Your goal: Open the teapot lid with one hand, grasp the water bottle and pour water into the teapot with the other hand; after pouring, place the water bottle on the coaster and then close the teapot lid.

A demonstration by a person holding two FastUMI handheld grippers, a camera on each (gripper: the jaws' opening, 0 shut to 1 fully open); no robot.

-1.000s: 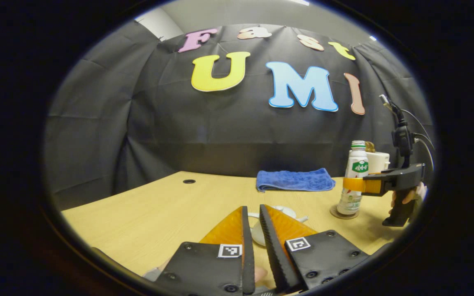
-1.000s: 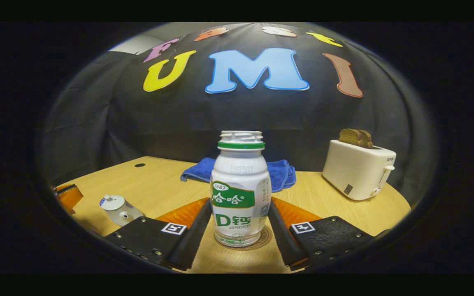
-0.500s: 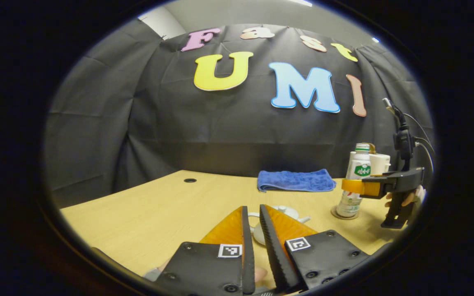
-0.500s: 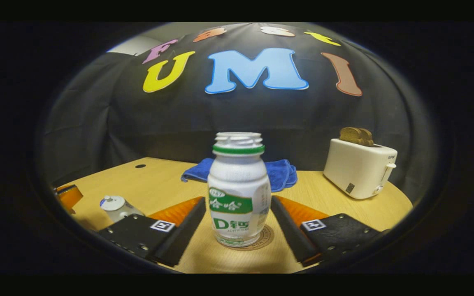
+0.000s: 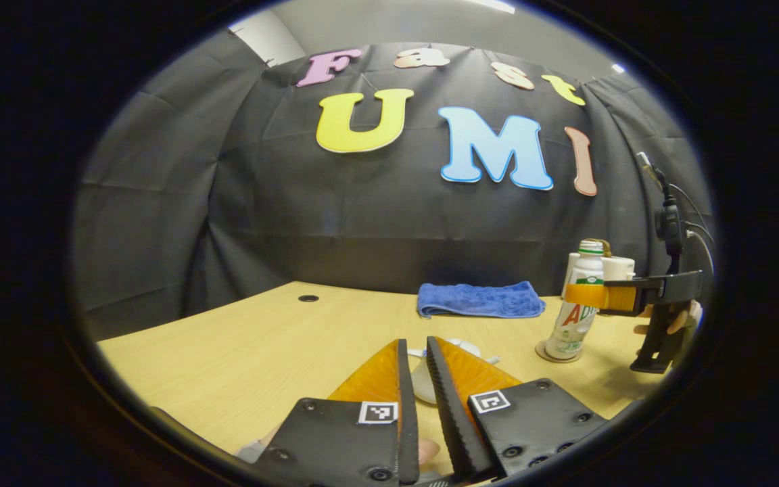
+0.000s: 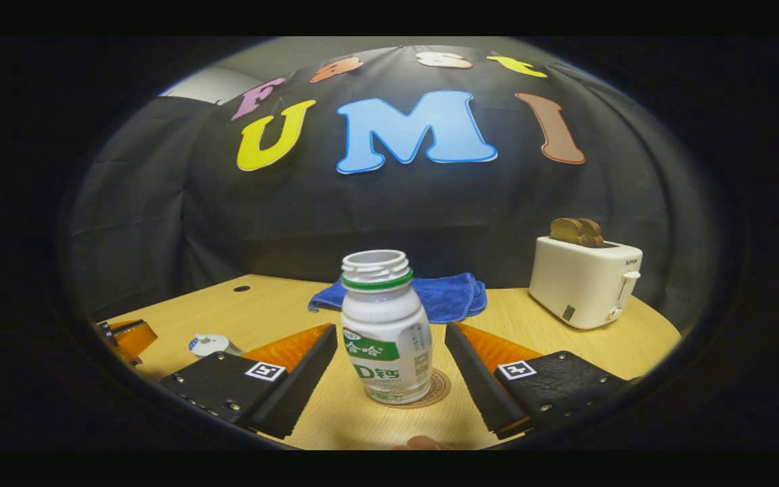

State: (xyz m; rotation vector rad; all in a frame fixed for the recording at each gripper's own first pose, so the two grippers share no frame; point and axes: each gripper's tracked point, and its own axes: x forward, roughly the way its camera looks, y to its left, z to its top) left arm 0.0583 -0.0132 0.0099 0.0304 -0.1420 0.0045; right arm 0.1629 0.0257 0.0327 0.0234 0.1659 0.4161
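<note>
Bottle [image 6: 385, 327] standing upright on coaster [image 6: 438, 388], centre of right gripper view, cap off. Right tool [image 6: 387, 338] gaping wide, fingers either side of bottle, not touching. Left tool [image 5: 415, 352] sitting nearly closed at bottom centre of left gripper view, narrow gap, teapot [image 5: 430, 372] just behind its fingers. Towel [image 6: 443, 297] and toaster [image 6: 582, 281] lying farther back on table [image 6: 274, 318].

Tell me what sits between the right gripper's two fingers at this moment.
In the right gripper view, the water bottle stands upright on the coaster between the open right gripper fingers, with a gap of bare table on each side.
</note>
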